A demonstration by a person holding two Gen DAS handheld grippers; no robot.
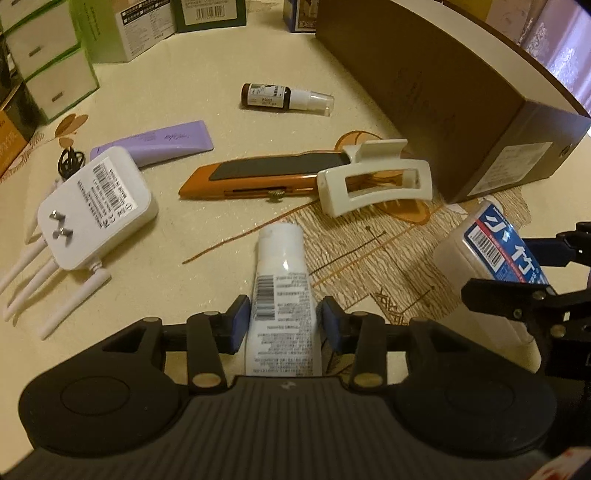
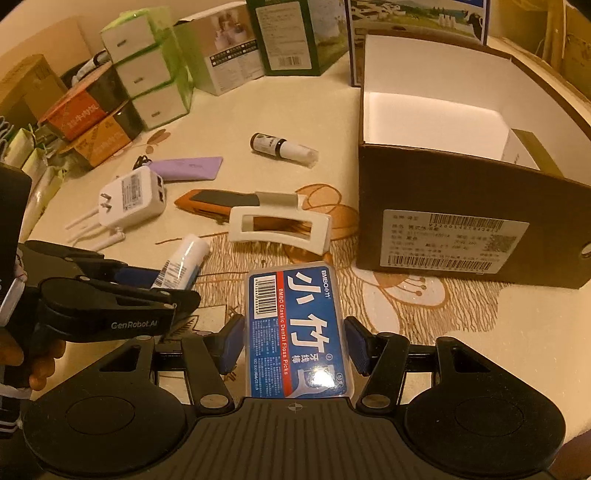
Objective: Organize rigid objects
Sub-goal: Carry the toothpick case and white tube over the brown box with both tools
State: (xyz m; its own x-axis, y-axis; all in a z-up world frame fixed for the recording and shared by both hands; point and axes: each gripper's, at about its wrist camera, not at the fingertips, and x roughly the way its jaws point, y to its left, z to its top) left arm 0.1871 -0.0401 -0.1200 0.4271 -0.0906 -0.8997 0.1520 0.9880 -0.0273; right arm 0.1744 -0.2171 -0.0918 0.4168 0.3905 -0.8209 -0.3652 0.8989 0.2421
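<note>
My left gripper (image 1: pixel 282 325) is shut on a white tube (image 1: pixel 282 295) with a barcode, seen also in the right wrist view (image 2: pixel 183 264). My right gripper (image 2: pixel 295 343) is shut on a blue-labelled dental floss pick box (image 2: pixel 297 328), which shows in the left wrist view (image 1: pixel 491 251) too. A brown open cardboard box (image 2: pixel 461 206) with a white inside stands to the right. On the cloth lie a white hair claw (image 2: pixel 277 229), an orange utility knife (image 2: pixel 218 203), a small brown spray bottle (image 2: pixel 282 147), a purple tube (image 2: pixel 188 168) and a white plug adapter (image 2: pixel 129 197).
Stacked cartons and green-white boxes (image 2: pixel 147 85) line the back and left of the table. A milk carton (image 2: pixel 417 14) stands behind the brown box. The left gripper's body (image 2: pixel 110 306) sits at the left of the right wrist view.
</note>
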